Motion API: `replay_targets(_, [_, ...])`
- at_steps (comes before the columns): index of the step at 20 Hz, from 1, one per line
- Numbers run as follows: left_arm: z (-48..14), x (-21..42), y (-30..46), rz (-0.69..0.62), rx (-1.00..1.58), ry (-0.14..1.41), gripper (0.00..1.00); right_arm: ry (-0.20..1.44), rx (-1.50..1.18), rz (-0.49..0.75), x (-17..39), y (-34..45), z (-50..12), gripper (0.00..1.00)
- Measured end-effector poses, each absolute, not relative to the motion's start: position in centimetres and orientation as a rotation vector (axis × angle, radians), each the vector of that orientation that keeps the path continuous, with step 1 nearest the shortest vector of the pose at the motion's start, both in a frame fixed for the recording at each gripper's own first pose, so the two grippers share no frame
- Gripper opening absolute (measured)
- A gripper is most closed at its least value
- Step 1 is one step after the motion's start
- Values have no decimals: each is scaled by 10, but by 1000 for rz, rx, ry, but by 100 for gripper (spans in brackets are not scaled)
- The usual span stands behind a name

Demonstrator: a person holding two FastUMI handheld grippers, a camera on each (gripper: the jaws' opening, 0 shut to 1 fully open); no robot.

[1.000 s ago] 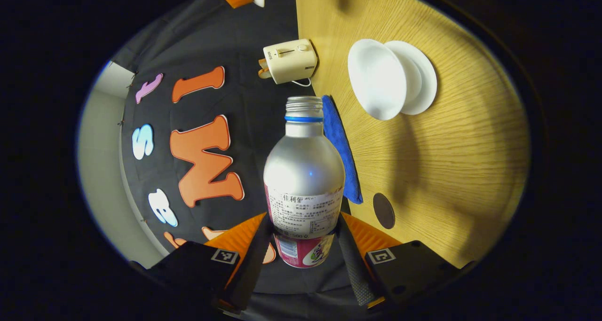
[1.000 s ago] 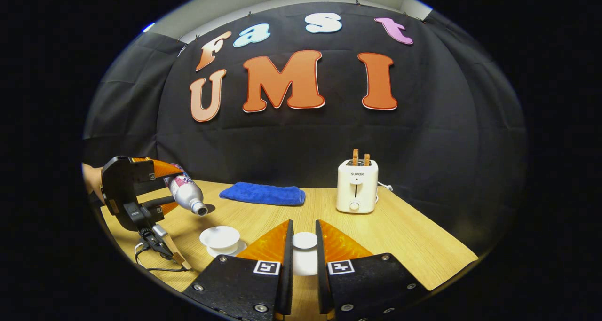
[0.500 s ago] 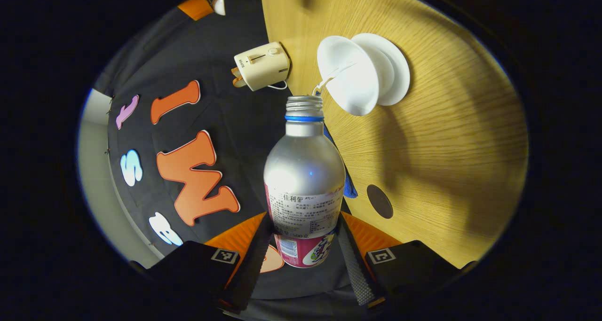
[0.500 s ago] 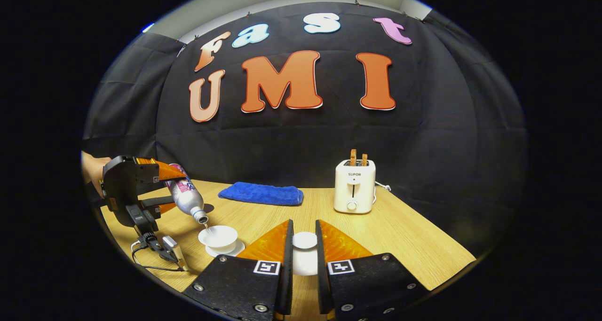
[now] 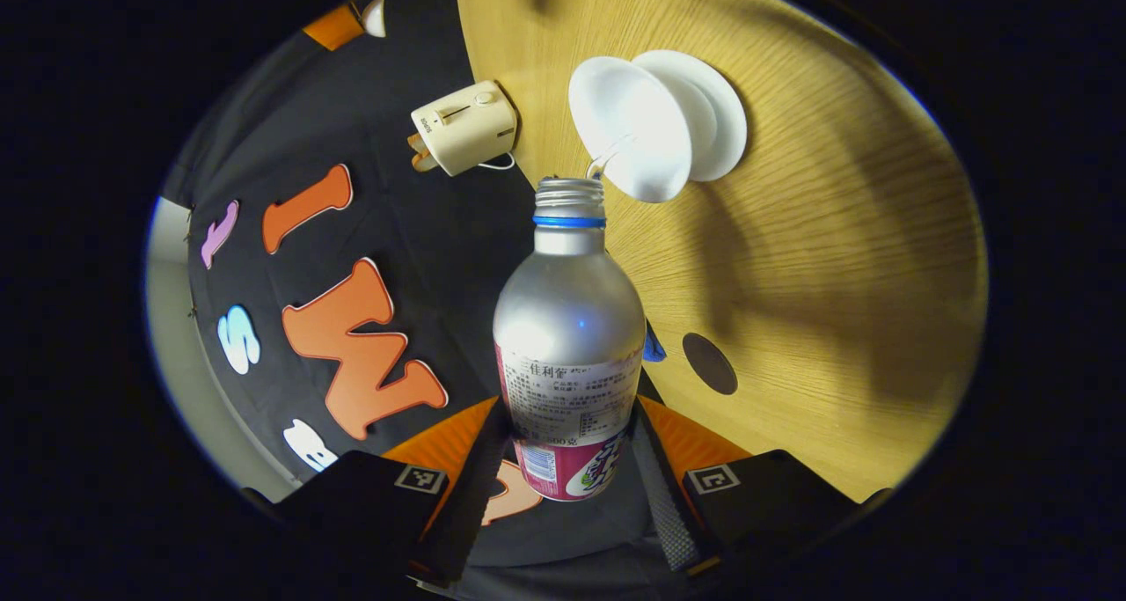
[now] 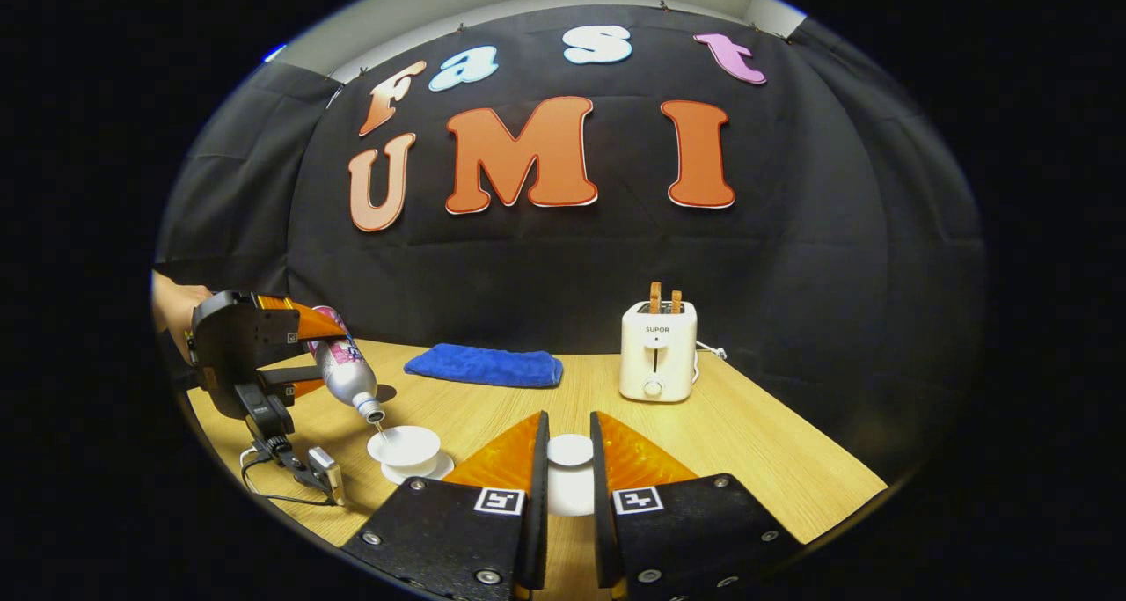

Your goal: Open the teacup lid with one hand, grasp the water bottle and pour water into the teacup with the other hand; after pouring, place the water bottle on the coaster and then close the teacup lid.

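- The left gripper (image 5: 570, 460) clamps its jaws on the tilted water bottle (image 5: 569, 319), a thin stream falling into the open teacup (image 5: 629, 126) near the counter's (image 5: 836, 258) front left corner.
- The right gripper (image 6: 568, 460) pinches the white teacup lid (image 6: 570, 450) aloft.
- A brown coaster (image 5: 710, 363) lies bare nearby.

Brand word "SUPOR" on the front of the white toaster (image 6: 657, 352), square black-and-white fiducial markers on both fingers of the right claw (image 6: 567, 501) and the left claw (image 5: 567, 478), printed text on the water bottle (image 5: 569, 346) too fine to tell
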State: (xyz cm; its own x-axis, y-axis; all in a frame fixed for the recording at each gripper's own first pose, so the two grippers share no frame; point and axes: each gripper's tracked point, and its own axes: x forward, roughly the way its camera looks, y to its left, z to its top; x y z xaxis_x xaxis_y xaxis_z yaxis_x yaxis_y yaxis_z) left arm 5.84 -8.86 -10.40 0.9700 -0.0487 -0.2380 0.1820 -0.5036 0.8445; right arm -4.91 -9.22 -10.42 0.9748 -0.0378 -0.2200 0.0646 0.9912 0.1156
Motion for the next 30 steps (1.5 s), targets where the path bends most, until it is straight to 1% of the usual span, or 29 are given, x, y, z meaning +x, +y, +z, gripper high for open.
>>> replay_targets(3, [-95,62,-91,-276,2104,79,82,211,113,-54,-50,-92,-100,23])
replay_targets(4, [-92,62,-92,-281,2120,72,84,214,119,-48,-49,-91,-100,22])
replay_targets(5, [-87,64,-97,-284,2137,63,84,215,124,-48,-50,-91,-101,22])
replay_targets(6, [-81,64,-99,-283,2151,52,82,219,124,-50,-50,-92,-102,22])
replay_targets(8, [-71,67,-99,-275,2167,41,87,219,114,-61,-49,-93,-102,22])
replay_targets(9, [-67,68,-101,-270,2174,29,85,219,111,-62,-50,-93,-100,22])
replay_targets(10, [-65,67,-103,-270,2186,17,87,219,111,-62,-51,-94,-98,22])
replay_targets(12, [-65,67,-105,-275,2199,14,82,209,102,-60,-50,-94,-97,22])
replay_targets(13, [-64,67,-104,-275,2205,14,84,210,97,-60,-50,-94,-98,22])
replay_targets(14, [-67,67,-104,-276,2209,12,82,209,95,-62,-49,-95,-98,22])
replay_targets(15, [-67,68,-105,-275,2216,9,84,211,95,-61,-51,-94,-98,23])
replay_targets(16, [-70,67,-105,-276,2224,6,82,213,95,-60,-51,-94,-99,23])
replay_targets(17, [-71,67,-106,-275,2236,1,82,214,94,-60,-51,-94,-99,23])
replay_targets(18, [-73,66,-107,-284,2241,-4,87,216,92,-57,-51,-94,-100,22])
replay_targets(19, [-77,66,-108,-291,2245,-5,87,215,90,-59,-51,-95,-100,22])
replay_targets(21, [-85,65,-110,-301,2256,-17,82,209,90,-55,-51,-95,-99,22])
replay_targets(22, [-87,65,-112,-304,2257,-33,84,210,89,-54,-51,-95,-99,22])
replay_targets(23, [-86,66,-115,-298,2257,-47,84,211,86,-51,-51,-94,-99,22])
replay_targets(24, [-88,67,-116,-301,2260,-54,82,207,84,-52,-52,-95,-98,22])
replay_targets(25, [-90,68,-119,-303,2261,-64,84,202,83,-50,-51,-94,-96,22])
replay_targets(26, [-92,69,-121,-299,2261,-71,82,200,83,-48,-51,-95,-96,22])
replay_targets(30, [-96,69,-121,-298,2225,-87,81,202,80,-46,-51,-94,-97,22])
